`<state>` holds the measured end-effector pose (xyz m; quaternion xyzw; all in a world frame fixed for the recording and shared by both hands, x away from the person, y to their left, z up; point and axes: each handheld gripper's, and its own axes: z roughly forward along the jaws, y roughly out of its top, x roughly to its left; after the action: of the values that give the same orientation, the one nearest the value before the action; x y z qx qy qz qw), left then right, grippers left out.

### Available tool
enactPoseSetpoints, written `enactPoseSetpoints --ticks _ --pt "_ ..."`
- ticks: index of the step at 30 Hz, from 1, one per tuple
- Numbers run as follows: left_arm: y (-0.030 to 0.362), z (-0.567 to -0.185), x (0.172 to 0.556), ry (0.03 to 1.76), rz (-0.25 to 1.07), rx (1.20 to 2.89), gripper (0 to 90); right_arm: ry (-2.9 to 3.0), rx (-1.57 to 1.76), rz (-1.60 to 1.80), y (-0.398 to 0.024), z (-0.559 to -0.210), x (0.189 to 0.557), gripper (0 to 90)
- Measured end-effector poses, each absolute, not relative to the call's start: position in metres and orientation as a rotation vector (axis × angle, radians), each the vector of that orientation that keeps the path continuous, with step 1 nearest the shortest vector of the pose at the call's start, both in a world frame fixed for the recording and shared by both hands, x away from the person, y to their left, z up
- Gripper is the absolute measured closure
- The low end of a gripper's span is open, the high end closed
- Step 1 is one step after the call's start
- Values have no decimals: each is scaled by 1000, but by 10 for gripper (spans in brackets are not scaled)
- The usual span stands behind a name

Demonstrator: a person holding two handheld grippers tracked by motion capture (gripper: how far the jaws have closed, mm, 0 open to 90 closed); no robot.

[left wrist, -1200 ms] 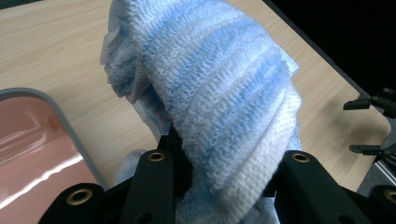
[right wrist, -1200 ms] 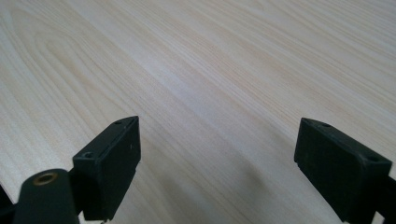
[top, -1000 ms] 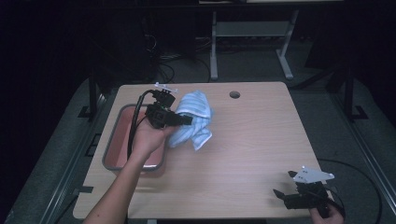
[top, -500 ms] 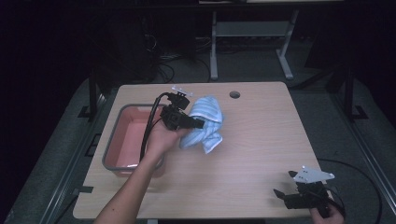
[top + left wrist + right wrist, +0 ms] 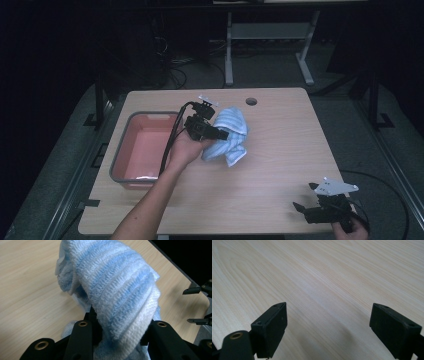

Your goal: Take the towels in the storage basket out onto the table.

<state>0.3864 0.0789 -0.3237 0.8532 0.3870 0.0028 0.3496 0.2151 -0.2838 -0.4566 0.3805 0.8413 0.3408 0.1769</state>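
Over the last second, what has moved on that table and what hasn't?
The left hand-held gripper, shut on the blue-and-white striped cloth, has carried it a little to the right across the table, away from the pink tub; more of the tub's floor now shows. The cloth hangs bunched from the jaws. The right hand-held gripper stayed open at the near right corner, and the tub has not shifted.
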Motion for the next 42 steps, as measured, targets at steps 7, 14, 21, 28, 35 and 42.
enactPoseSetpoints --ticks 7,14,21,28,35,42 --pt "66 -332 390 985 -6 2230 662 2379 1081 963 -284 -456 215 140" --pt "56 -339 392 981 -18 2242 658 2378 1080 967 -284 -456 215 140" --pt "45 -349 394 994 -26 2237 658 2373 1090 974 -285 -456 214 140" --pt "35 -365 395 1004 -59 2249 652 2364 1103 988 -285 -455 214 140" --pt "18 -381 397 992 -49 2291 646 2365 1099 984 -285 -455 214 140" --pt "10 -389 399 1018 -41 2286 641 2364 1098 983 -285 -455 214 140"
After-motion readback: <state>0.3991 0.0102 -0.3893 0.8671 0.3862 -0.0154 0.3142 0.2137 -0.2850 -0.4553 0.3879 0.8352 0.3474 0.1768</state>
